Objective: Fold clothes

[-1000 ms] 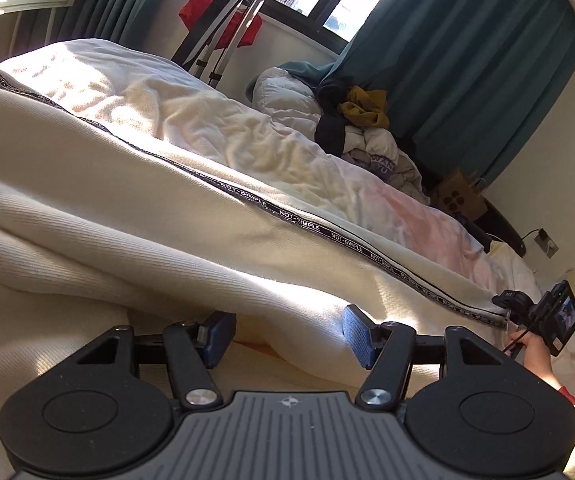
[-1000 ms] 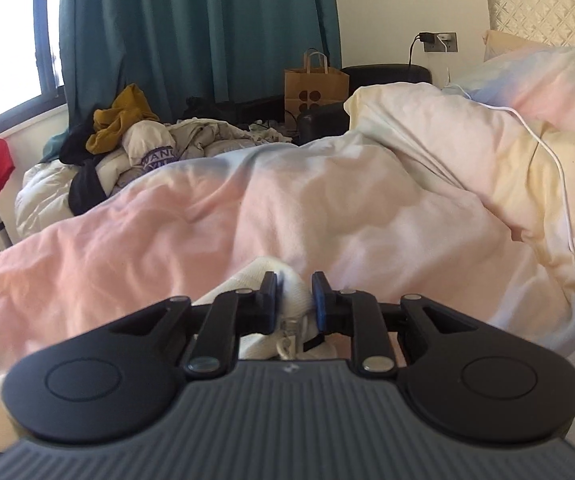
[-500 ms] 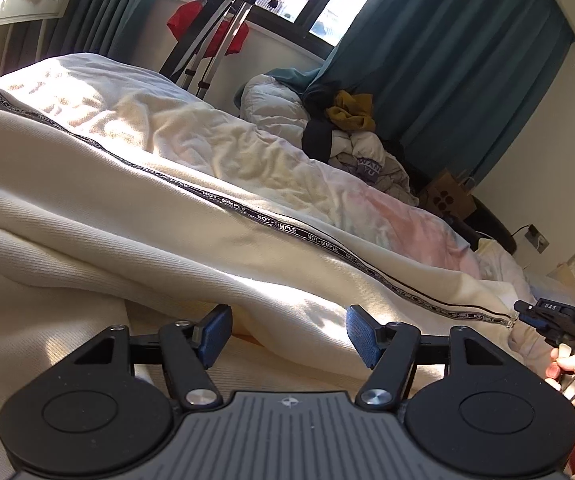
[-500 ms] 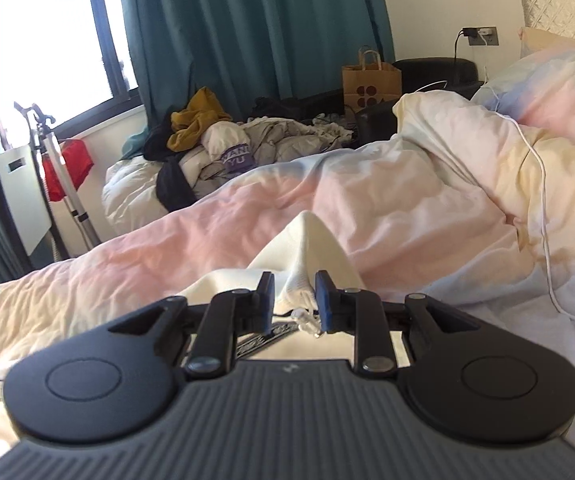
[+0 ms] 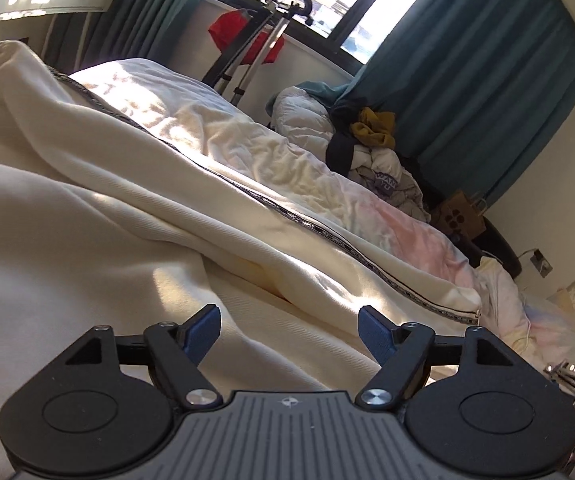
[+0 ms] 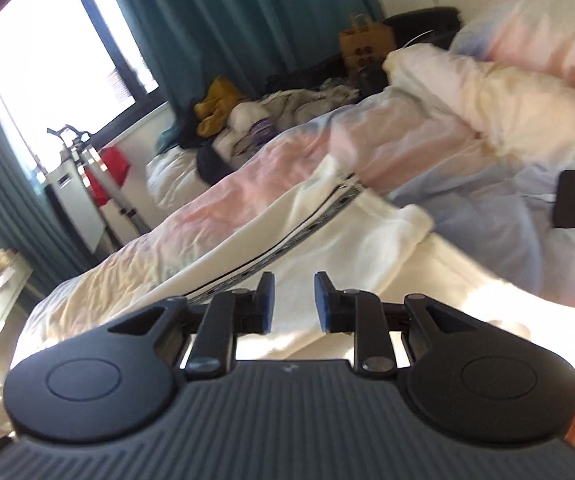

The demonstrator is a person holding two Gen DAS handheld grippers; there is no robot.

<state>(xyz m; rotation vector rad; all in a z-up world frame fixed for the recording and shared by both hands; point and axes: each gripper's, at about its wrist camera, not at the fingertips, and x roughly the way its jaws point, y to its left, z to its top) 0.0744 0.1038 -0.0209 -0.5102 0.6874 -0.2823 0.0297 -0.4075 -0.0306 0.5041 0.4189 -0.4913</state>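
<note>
We see the cream knit garment with black lettered tape (image 5: 135, 216) laid long on the bed, its folding mostly ahead. Left gripper (image 5: 289, 334) is opening, nothing between its jaws. Right gripper (image 6: 290, 298) stands slightly parted and empty.

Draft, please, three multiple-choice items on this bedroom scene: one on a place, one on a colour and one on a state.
1. Where does the crumpled mustard-yellow garment lie?
A. on the heap of mixed clothes by the window
B. on the floor
C. inside a paper bag

2. What colour is the long fabric curtain?
A. red
B. teal
C. grey

3. How does the left claw stand over the cream ribbed garment with black printed trim?
A. shut on the cloth
B. apart, gripping nothing
C. out of view

Answers:
1 A: it sits on top of the heap.
2 B: teal folds hang beside the window.
3 B: its jaws are opening, and the blue pads press on no cloth.
</note>
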